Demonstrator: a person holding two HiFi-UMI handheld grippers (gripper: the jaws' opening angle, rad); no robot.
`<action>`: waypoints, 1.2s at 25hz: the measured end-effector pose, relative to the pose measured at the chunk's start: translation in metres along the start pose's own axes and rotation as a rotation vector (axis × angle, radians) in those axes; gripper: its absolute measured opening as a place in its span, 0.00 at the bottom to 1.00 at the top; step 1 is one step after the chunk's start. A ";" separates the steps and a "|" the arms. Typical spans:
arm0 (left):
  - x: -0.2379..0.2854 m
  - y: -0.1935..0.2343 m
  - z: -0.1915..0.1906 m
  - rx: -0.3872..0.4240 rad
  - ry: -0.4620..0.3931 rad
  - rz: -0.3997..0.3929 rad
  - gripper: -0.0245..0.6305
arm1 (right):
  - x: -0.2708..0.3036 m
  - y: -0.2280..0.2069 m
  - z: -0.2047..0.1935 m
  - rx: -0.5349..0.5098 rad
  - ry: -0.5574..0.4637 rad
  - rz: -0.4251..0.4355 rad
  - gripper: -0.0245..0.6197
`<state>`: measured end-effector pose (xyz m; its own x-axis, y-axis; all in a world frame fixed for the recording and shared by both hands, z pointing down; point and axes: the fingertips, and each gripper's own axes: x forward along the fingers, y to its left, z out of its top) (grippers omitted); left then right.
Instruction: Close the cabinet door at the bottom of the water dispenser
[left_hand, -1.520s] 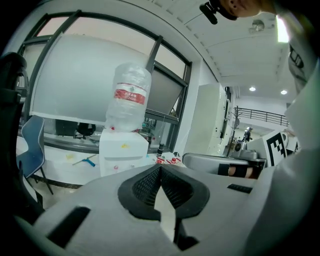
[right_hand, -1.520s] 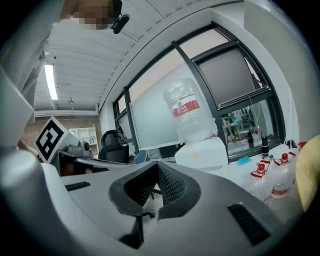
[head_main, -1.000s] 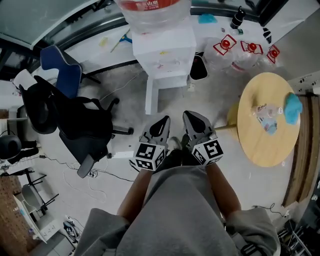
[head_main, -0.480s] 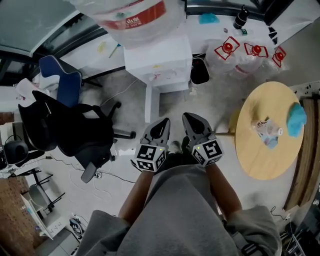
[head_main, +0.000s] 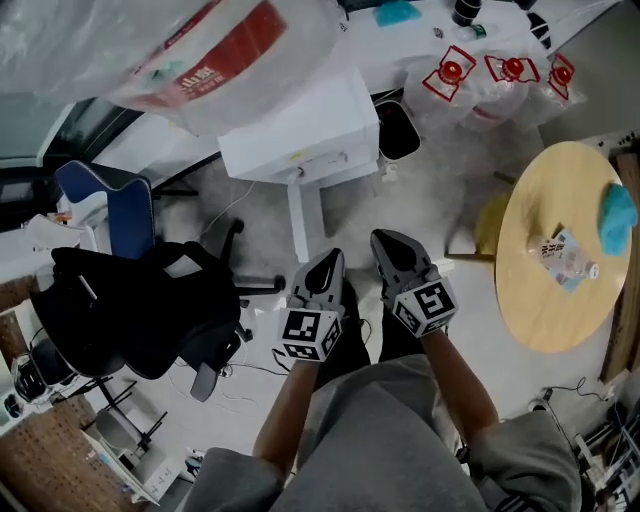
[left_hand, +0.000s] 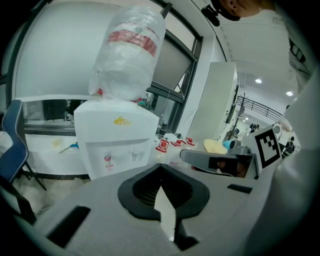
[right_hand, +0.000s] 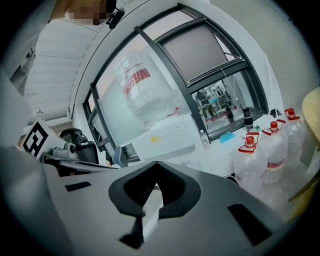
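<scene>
Low in the head view, left gripper (head_main: 322, 272) and right gripper (head_main: 392, 252) hang side by side above the floor, each with fingers pressed together on nothing. Ahead stands the water dispenser (head_main: 300, 135). Its bottom cabinet door (head_main: 298, 222) is swung open towards the grippers, untouched.

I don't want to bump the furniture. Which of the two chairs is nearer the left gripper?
The black office chair, just left of the left gripper; the blue chair stands farther back.
</scene>
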<state>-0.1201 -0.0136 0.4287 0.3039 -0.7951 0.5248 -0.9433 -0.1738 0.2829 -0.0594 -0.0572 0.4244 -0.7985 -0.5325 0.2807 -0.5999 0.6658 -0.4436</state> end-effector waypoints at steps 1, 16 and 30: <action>0.004 0.004 -0.006 0.003 0.013 -0.012 0.05 | 0.006 -0.004 -0.005 0.009 -0.003 -0.017 0.05; 0.038 0.079 -0.090 0.021 0.145 -0.141 0.05 | 0.067 -0.019 -0.094 0.062 -0.010 -0.162 0.05; 0.069 0.142 -0.174 0.074 0.212 -0.159 0.05 | 0.101 -0.035 -0.182 0.105 -0.011 -0.205 0.05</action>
<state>-0.2094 0.0079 0.6452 0.4629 -0.6161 0.6373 -0.8863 -0.3348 0.3201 -0.1284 -0.0392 0.6227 -0.6596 -0.6571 0.3648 -0.7406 0.4856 -0.4644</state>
